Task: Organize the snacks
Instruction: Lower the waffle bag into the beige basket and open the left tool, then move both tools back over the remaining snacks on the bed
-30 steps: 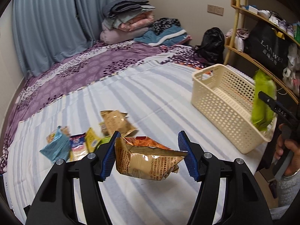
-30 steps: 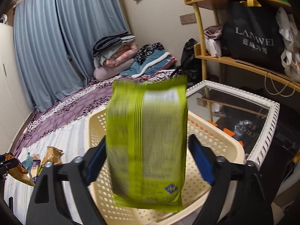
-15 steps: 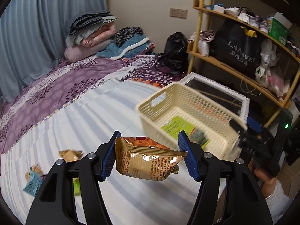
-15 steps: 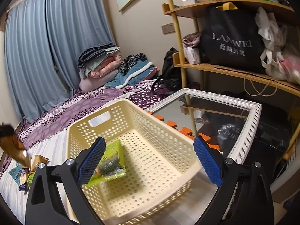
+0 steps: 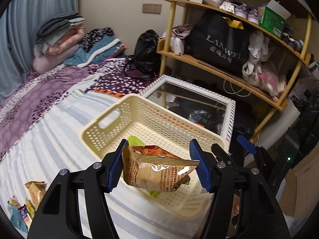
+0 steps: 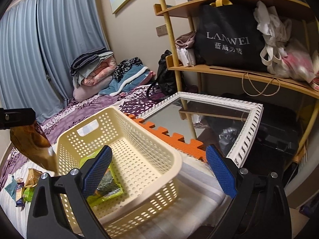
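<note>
Left tongs (image 5: 159,165) clamp a gold-brown snack packet (image 5: 157,172) at both edges, suspended above the cream perforated basket (image 6: 127,119) on the striped bed (image 5: 49,145). Right tongs (image 6: 159,171) stand wide apart, empty, beside the basket, where a green packet (image 6: 105,187) lies. Loose snacks (image 6: 22,187) remain on the bed.

- The left gripper (image 5: 159,164), with the brown snack bag (image 5: 157,172) clamped in it, has swung away from the loose snacks (image 5: 26,203) on the bed and now hangs over the cream basket's (image 5: 111,119) near rim.
- The right gripper (image 6: 158,171) has let go of the green packet (image 6: 103,187); its jaws now stand wide and empty.
- The green packet now lies flat on the basket floor.
</note>
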### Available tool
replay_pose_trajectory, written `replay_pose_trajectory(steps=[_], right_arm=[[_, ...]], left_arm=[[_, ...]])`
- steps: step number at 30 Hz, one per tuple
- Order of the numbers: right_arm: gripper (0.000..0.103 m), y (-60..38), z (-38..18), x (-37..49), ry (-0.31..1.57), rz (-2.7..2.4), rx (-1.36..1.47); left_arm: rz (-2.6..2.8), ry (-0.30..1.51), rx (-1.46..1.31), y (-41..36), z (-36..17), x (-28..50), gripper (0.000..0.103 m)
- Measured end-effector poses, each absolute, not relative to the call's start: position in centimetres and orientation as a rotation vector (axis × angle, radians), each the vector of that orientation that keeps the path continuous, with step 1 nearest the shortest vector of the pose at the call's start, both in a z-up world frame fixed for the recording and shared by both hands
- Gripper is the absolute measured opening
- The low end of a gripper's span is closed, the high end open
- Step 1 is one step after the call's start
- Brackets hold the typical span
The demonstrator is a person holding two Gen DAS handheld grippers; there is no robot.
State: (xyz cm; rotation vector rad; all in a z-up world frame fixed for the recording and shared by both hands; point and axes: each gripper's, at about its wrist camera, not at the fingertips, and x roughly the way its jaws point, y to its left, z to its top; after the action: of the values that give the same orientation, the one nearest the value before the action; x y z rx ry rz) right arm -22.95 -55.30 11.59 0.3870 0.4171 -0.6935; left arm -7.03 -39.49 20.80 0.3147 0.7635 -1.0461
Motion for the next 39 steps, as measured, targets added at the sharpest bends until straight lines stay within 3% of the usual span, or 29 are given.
replay_pose_trajectory(steps=[9,11,13,15,39], right_arm=[[0.094,-55.9,11.2,-23.2,0.426,-0.707,0.402],[0.094,-55.9,11.1,-23.3,0.427,-0.707,0.402],[0.094,-56.0,11.1,-23.2,0.427,-0.709,0.403],[0.094,-56.0,11.1,-23.3,0.426,-0.715,0.406],[0.095,-55.1,12.1,-23.2,0.411,-0.711,0.395]], left_arm=[[-1.086,0.803,0.342,-41.0,19.1,-8.4,0.064],[-1.090,0.813,0.350,-41.1,18.9,-8.6,0.070],[-1.089,0.815,0.348,-41.1,18.9,-8.6,0.088],[-1.078,0.806,0.353,-41.1,18.9,-8.8,0.095],[-0.899,0.732,0.444,-39.6,19.0,-8.0,0.099]])
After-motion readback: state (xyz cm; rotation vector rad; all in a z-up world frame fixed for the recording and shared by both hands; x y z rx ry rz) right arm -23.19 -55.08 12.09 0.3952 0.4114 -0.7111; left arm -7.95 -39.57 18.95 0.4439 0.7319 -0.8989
